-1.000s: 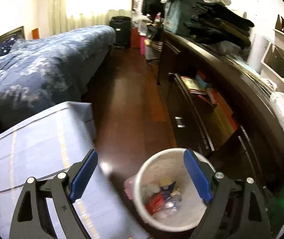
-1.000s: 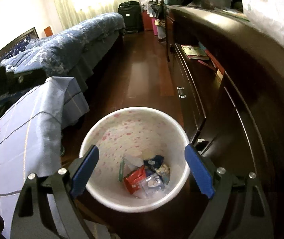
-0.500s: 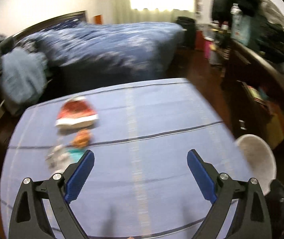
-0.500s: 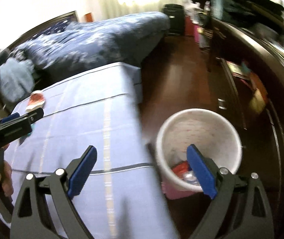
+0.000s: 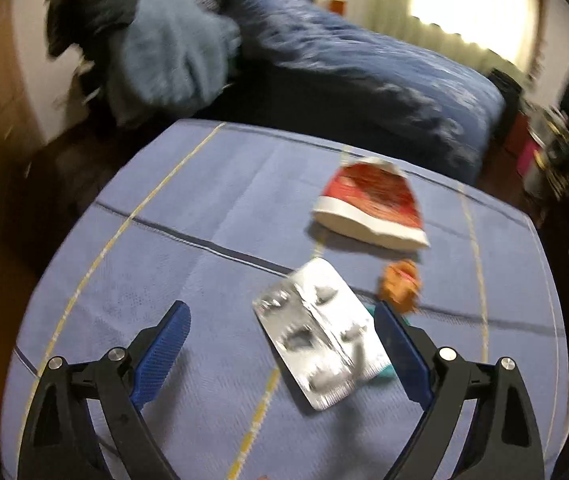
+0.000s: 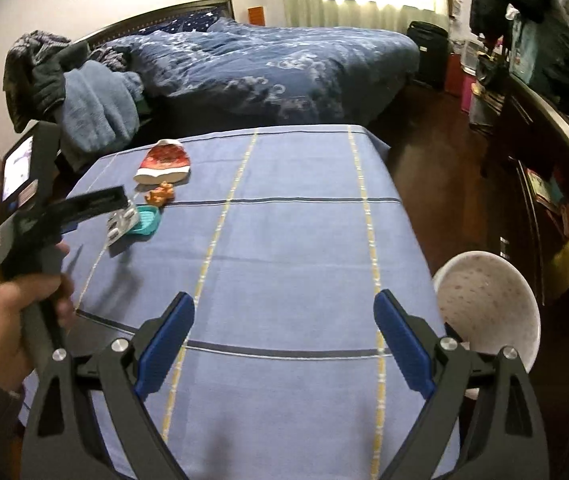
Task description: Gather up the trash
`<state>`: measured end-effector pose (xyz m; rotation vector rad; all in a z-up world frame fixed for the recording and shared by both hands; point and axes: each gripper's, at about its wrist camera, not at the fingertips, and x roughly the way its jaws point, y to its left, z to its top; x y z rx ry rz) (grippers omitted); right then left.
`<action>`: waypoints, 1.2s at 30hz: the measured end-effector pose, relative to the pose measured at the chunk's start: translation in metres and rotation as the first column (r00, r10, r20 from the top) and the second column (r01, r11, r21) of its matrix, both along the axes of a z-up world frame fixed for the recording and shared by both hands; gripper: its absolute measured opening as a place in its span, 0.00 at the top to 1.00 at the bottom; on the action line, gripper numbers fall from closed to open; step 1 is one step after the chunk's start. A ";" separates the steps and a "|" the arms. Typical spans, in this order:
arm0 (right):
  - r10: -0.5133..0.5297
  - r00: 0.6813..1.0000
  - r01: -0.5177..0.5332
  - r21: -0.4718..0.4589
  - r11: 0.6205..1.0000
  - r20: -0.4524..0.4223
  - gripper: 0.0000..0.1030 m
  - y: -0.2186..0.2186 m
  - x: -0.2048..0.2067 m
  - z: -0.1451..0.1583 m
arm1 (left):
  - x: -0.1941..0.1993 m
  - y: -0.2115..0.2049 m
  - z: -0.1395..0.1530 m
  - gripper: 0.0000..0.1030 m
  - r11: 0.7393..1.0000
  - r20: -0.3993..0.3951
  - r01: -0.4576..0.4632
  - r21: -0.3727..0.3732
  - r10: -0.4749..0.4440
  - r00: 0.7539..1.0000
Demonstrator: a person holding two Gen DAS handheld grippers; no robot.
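While four bits of trash lie on the blue tablecloth point(image 6: 284, 240), your job is not done. Your left gripper point(image 5: 280, 344) hangs wide open over the silver pill pack point(image 5: 318, 336), not pinching it. At about 1 o'clock from the pack sits a red wrapper point(image 5: 370, 208), and nearer, an orange scrap point(image 5: 400, 286). A teal piece point(image 6: 147, 220) hides mostly under the pack. Your right gripper point(image 6: 284, 344) is wide open too, holding nothing. The white bin point(image 6: 488, 304) waits at 3 o'clock beside the table; you cannot see what is inside. The left view is blurry.
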<state>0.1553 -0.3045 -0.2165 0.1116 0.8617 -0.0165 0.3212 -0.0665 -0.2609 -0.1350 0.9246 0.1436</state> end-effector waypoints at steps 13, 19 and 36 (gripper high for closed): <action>-0.001 1.000 0.001 0.002 1.000 -0.001 0.11 -0.002 0.006 0.001 | 0.032 -0.009 -0.020 0.10 0.999 -0.075 -0.050 -0.022 0.048 0.996; 0.001 1.000 -0.001 0.017 1.000 0.012 0.11 0.000 0.005 0.007 | 0.027 -0.011 -0.018 0.47 0.997 -0.060 -0.063 0.047 0.066 0.996; 0.137 0.991 -0.137 0.085 0.987 0.010 0.11 0.065 0.039 0.011 | -0.005 0.055 -0.014 0.98 0.996 -0.064 -0.021 -0.090 0.015 0.998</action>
